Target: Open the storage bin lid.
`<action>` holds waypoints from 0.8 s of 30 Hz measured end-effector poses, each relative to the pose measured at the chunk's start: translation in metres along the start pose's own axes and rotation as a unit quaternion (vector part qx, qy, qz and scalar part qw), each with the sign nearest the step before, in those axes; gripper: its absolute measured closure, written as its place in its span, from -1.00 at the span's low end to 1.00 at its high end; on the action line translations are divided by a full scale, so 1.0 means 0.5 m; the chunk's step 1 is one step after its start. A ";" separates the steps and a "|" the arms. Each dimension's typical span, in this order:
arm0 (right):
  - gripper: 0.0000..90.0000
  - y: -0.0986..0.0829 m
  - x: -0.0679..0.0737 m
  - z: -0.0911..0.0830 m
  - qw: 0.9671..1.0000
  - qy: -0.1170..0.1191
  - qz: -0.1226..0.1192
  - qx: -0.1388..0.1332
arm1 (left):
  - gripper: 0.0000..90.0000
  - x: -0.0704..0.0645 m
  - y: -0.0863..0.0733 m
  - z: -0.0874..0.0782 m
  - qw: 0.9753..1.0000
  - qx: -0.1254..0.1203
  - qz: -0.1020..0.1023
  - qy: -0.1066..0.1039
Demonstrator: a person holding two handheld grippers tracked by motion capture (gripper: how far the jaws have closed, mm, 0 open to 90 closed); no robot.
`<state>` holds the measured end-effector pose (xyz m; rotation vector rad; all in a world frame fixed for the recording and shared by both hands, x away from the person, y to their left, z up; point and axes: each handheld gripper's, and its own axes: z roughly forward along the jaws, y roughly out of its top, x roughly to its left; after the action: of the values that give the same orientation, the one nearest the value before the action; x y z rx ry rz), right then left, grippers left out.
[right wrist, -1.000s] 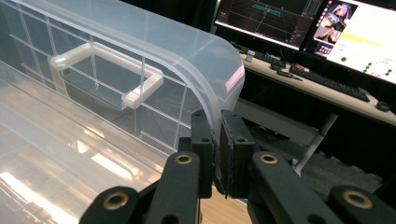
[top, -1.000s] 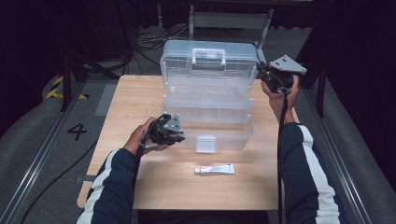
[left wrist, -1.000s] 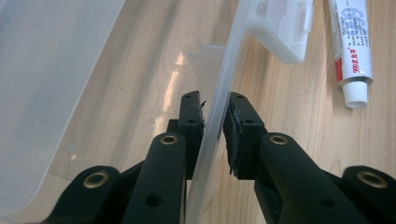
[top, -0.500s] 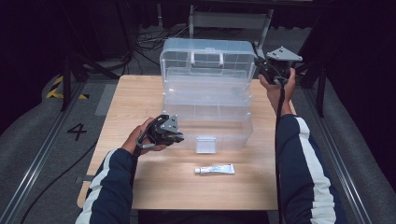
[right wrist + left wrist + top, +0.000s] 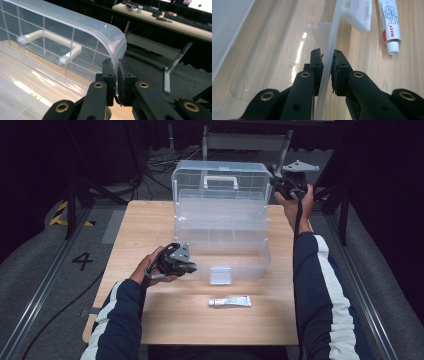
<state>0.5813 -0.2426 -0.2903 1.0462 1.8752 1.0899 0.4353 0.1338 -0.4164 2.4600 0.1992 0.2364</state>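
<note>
You are mid-opening: left gripper (image 5: 325,72) clamps the box (image 5: 222,232) front wall, right gripper (image 5: 116,75) pinches the lid (image 5: 110,32) corner at 1 o'clock; next, swing it fully back.

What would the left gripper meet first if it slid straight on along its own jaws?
Probably the white plastic latch on the clear plastic box's front wall, which the left gripper clamps. Depth is unclear.
</note>
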 end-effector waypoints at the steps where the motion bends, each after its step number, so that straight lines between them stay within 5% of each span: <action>1: 0.89 0.002 -0.003 0.004 1.000 0.003 0.004 0.003 | 0.81 0.000 -0.001 -0.001 1.000 0.000 0.002 0.000; 24: 0.87 0.020 -0.026 0.057 0.998 0.031 0.024 0.057 | 0.78 -0.014 -0.018 -0.010 1.000 -0.017 -0.003 0.003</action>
<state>0.6139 -0.2418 -0.2897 1.1397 1.9899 1.0642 0.4264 0.1425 -0.4190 2.4245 0.2038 0.2418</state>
